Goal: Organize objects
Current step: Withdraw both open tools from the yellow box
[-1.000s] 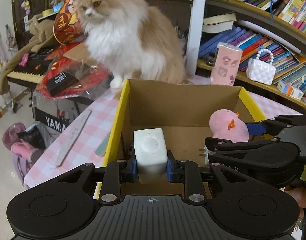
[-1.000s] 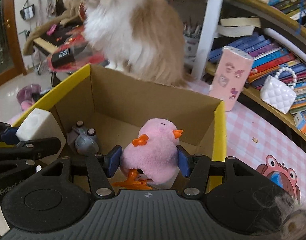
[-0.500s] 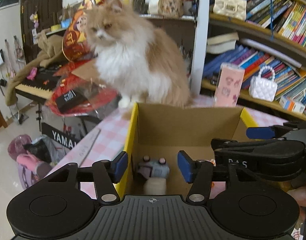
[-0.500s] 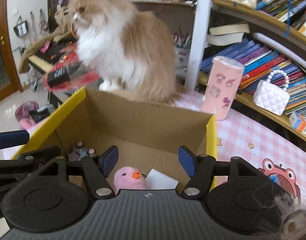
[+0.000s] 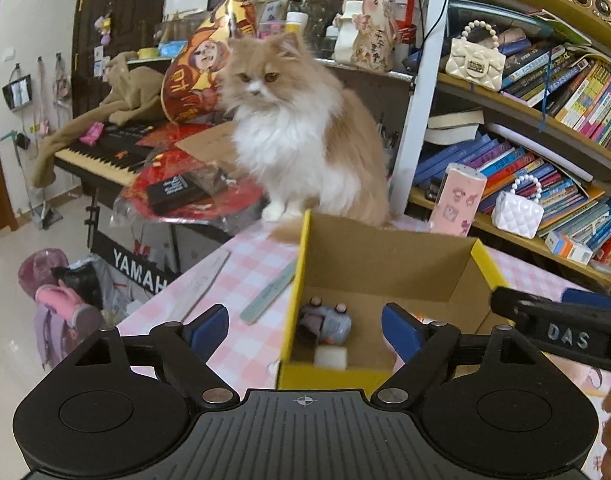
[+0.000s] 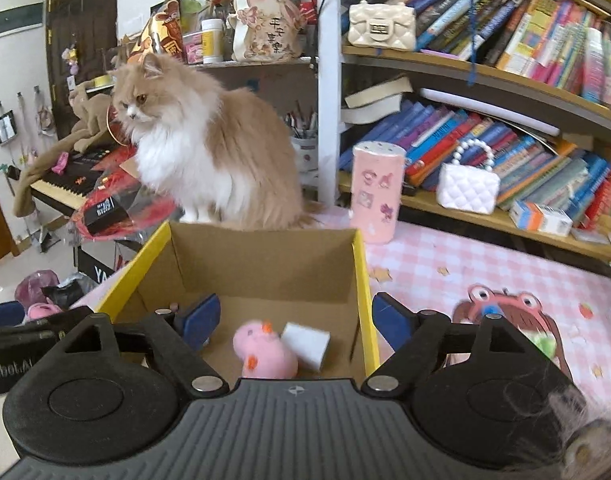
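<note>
A yellow-edged cardboard box (image 5: 385,248) (image 6: 265,256) stands on the pink checked table. Inside it lie a grey toy (image 5: 325,322), a white block (image 5: 331,357) (image 6: 306,342) and a pink plush chick (image 6: 263,354). My left gripper (image 5: 305,330) is open and empty, raised above the box's near left corner. My right gripper (image 6: 293,318) is open and empty, above the box's near right side. The right gripper's arm shows in the left wrist view (image 5: 561,334).
A fluffy orange and white cat (image 5: 301,140) (image 6: 205,160) sits just behind the box. Nail files (image 5: 269,292) lie on the table left of the box. A pink canister (image 6: 377,192), a white purse (image 6: 467,190) and bookshelves are at the back right. A keyboard (image 5: 101,156) stands to the left.
Both grippers opened, dropped the white block and the pink chick into the box, and have pulled back and up away from it. The cat turned its head.
</note>
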A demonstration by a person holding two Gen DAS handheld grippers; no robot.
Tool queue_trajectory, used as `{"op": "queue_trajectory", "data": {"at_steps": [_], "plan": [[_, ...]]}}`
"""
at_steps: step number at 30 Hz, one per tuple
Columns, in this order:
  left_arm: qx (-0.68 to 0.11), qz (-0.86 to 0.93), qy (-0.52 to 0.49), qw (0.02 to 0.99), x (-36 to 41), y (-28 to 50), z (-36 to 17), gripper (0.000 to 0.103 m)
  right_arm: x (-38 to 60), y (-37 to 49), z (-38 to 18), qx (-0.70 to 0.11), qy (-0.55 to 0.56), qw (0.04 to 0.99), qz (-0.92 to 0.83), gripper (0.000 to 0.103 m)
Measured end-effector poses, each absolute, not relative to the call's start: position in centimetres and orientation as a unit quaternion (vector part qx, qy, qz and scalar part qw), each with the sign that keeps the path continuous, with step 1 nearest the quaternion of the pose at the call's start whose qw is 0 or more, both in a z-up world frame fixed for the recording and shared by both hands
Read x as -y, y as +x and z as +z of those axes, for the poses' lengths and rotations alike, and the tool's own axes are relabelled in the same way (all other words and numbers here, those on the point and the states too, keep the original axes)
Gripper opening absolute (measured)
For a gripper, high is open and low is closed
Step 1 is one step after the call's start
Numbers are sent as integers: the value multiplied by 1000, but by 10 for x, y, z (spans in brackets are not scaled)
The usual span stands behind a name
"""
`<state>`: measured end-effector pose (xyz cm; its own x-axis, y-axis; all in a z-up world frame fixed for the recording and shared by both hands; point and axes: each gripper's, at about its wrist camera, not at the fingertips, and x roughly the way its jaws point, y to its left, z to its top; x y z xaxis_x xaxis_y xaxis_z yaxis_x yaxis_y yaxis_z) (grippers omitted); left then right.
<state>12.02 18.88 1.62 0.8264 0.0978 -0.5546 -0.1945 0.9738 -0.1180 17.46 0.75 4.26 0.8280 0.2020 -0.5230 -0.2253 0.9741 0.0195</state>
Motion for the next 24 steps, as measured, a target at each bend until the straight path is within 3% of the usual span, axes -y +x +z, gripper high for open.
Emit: {"op": "queue_trajectory", "data": {"at_steps": [24], "plan": [[-359,51,-65,930,-195,8,-20,88,-27,28,-17,-354,-33,930,90,83]]}}
